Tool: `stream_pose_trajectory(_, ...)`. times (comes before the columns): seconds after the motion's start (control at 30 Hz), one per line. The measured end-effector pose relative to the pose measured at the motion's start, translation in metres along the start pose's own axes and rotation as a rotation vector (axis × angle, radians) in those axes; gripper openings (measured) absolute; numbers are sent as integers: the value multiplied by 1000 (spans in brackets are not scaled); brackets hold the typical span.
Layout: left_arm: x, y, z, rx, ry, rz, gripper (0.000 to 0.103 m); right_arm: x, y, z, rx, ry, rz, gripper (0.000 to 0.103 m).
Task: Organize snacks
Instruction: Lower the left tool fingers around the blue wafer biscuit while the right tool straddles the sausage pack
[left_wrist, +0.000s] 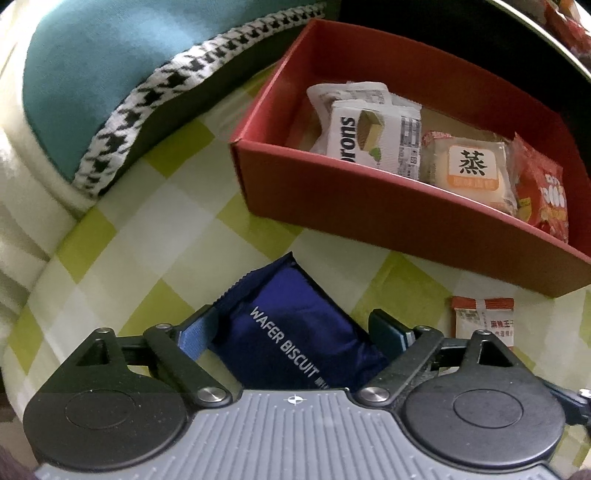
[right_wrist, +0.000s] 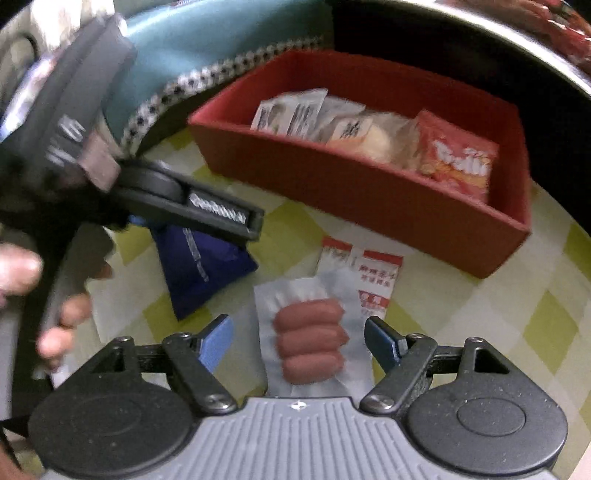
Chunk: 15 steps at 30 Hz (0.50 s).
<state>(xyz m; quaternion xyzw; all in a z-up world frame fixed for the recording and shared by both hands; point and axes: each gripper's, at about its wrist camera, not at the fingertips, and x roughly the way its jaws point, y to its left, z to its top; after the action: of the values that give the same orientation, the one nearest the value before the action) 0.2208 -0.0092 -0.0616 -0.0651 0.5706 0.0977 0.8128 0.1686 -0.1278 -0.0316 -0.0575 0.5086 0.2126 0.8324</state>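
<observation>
Picking loose snacks off the checked cloth (left_wrist: 155, 229) for the red box (left_wrist: 332, 206) looks to be the step in hand; the left gripper (left_wrist: 295, 332) stands spread astride the blue wafer pack (left_wrist: 288, 332), one pad close on its left side, the other apart. The right gripper (right_wrist: 299, 339) is spread too, over the sausage pack (right_wrist: 310, 332), neither pad touching; next, I judge, each must close squarely, lift, and carry to the box, which lies just beyond, already part filled.

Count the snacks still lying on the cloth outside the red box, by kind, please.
Blue wafer biscuit packet: 1
Sausage pack: 1
Orange-and-white sachets: 2
Total: 4
</observation>
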Motion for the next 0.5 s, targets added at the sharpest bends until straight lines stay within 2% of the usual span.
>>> stream_pose_trajectory(0.2,-2,10,-5,-30,9,-7,92,19,2,-3,-32,39,-63,80)
stream_pose_trajectory(0.27,0,11,-4,-32,11,-11,92,22,-6,-2,6,59,-46,75)
stream_pose_trajectory(0.3,-1,11,-3,-31,11,-16,92,21,-10,-3,19,60,-37,68)
stream_pose_trajectory(0.4,-5,16,-3,-28,12,-35,92,13,-21,-4,49,48,-26,66)
stream_pose_trajectory(0.5,-5,20,-3,-37,16,-41,92,5,-22,-11,48,33,-57,66)
